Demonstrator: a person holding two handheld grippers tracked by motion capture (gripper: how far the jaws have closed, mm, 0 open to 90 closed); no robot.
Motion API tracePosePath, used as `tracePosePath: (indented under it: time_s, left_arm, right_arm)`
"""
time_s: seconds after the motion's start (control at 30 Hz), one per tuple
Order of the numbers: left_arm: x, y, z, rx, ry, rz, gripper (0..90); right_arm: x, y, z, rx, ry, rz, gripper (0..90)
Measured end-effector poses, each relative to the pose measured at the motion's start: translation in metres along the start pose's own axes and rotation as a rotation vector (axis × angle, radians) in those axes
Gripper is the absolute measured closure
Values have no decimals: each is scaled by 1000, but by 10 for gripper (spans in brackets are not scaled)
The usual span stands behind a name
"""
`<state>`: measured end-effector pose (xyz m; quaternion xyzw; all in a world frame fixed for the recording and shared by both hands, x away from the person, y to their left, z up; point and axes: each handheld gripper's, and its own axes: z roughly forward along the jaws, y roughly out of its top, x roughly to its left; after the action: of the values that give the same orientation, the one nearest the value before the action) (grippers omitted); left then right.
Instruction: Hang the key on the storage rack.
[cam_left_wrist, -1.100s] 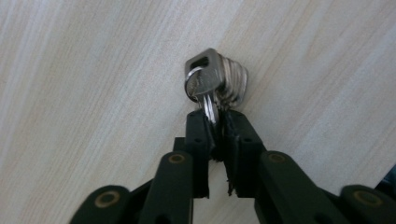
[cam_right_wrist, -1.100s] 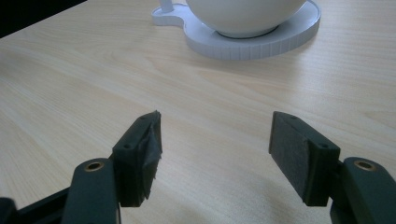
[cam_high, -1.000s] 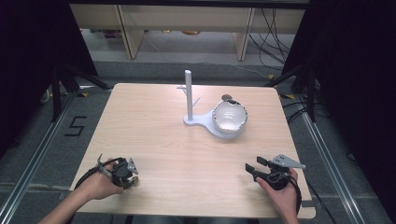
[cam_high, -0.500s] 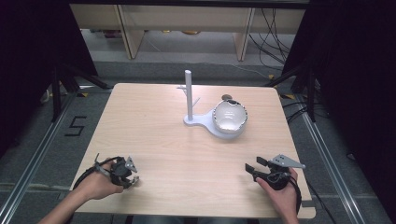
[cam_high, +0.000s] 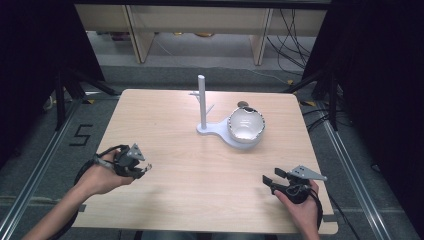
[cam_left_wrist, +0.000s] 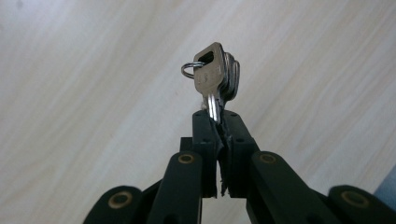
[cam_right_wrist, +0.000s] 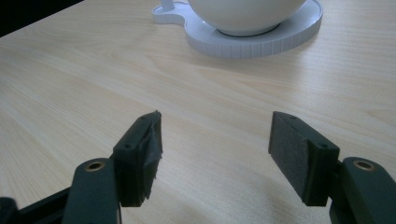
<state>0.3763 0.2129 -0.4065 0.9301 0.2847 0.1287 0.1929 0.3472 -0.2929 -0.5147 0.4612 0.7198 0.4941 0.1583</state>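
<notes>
A bunch of keys (cam_left_wrist: 215, 77) on a ring is pinched by the blades in the left tool (cam_high: 141, 168), held above the tabletop (cam_high: 200, 185) near its left front corner. The right tool (cam_high: 270, 181) is held wide apart and empty at the right front, well apart from the white bowl (cam_high: 245, 124) on its stand (cam_high: 202, 102).

Even overhead light brightens the pale wooden desk (cam_high: 200, 190); its surroundings sink into darkness, shadows are faint, close views slightly soft.
</notes>
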Motion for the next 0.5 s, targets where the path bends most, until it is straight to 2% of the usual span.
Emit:
tracePosePath:
  time_s: [0.1,0.13,0.33,0.4,0.43,0.47,0.5]
  left_arm:
    - [4,13,-6,-38,10,-5,853]
    - [5,18,-8,-42,15,-5,854]
    - [16,42,-18,-93,41,3,853]
    - [18,48,-18,-108,52,-1,853]
    - [18,51,-18,-111,50,-6,854]
    - [19,54,-18,-105,51,3,853]
    - [19,57,-18,-109,51,0,853]
  right_arm:
    - [0,0,-1,15,-9,-1,357]
    - [-3,1,-2,19,-16,-38,357]
    - [0,0,0,0,1,2,357]
    - [0,0,0,-1,2,2,357]
    - [-1,0,-1,7,-9,-16,357]
    - [-3,0,1,-13,9,-41,357]
    - [-3,0,0,-10,9,-28,357]
